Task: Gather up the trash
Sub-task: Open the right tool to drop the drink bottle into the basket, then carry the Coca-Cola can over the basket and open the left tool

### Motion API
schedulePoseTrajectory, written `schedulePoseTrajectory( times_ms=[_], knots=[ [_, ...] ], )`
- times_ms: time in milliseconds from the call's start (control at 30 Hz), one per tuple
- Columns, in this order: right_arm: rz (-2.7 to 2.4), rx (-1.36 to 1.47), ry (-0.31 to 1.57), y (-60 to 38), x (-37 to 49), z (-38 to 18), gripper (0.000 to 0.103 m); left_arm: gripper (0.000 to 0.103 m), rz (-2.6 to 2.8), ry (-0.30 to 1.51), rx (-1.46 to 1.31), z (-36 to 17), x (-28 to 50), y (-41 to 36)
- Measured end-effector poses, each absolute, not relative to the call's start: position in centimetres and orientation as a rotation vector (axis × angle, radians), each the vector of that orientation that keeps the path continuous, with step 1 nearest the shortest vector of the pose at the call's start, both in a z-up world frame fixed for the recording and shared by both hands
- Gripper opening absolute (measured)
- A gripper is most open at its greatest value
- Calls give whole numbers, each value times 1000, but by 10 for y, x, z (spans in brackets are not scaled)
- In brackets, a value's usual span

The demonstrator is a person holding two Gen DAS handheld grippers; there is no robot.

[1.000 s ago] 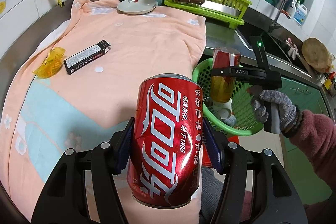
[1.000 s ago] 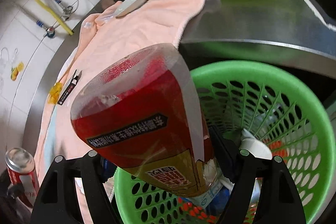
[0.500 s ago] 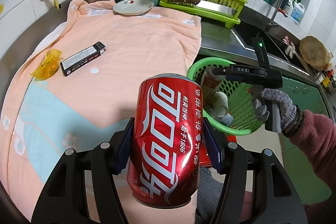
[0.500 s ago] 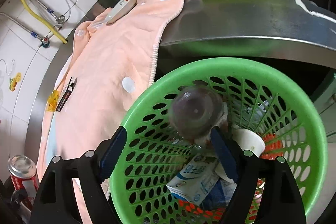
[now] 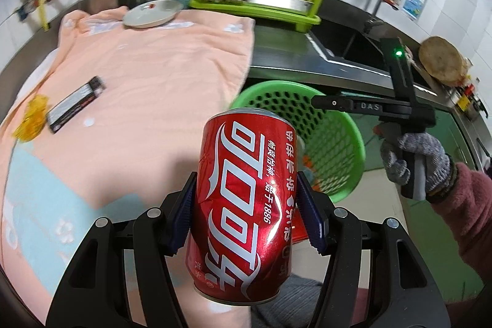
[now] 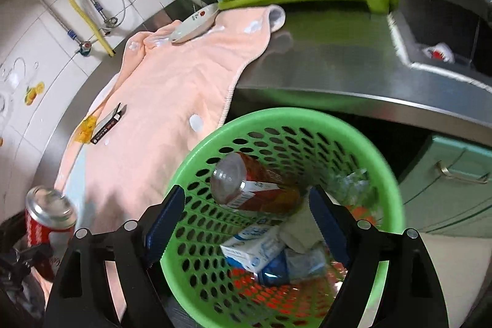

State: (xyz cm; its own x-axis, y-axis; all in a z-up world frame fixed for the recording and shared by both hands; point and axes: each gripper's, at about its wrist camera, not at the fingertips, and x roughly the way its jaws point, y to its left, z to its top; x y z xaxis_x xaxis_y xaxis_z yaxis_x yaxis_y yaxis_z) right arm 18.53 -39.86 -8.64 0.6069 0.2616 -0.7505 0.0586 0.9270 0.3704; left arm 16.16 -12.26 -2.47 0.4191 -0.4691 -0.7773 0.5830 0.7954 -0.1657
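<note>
Now the bottle lies on its side in the green basket, clear base toward me; a second ago it was still clamped in my right gripper, whose jaws now stand apart above the basket with nothing between them. Beneath it sit a white-blue carton and other scraps too jumbled to name. My left gripper pinches a dented red cola can, its bottom cut off by the frame edge. On the peach towel a black box and a yellow wrapper lie blurred.
</note>
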Motion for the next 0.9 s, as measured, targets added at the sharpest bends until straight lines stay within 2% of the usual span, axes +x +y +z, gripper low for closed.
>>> schedulePoseTrajectory(
  times_ms=[467, 900],
  knots=[
    [92, 318, 818, -432, 129, -54, 80, 60, -802, 1034, 170, -71, 179, -247],
    [54, 375, 788, -466, 111, -57, 80, 62, -869, 1091, 147, -105, 193, -305]
  ],
)
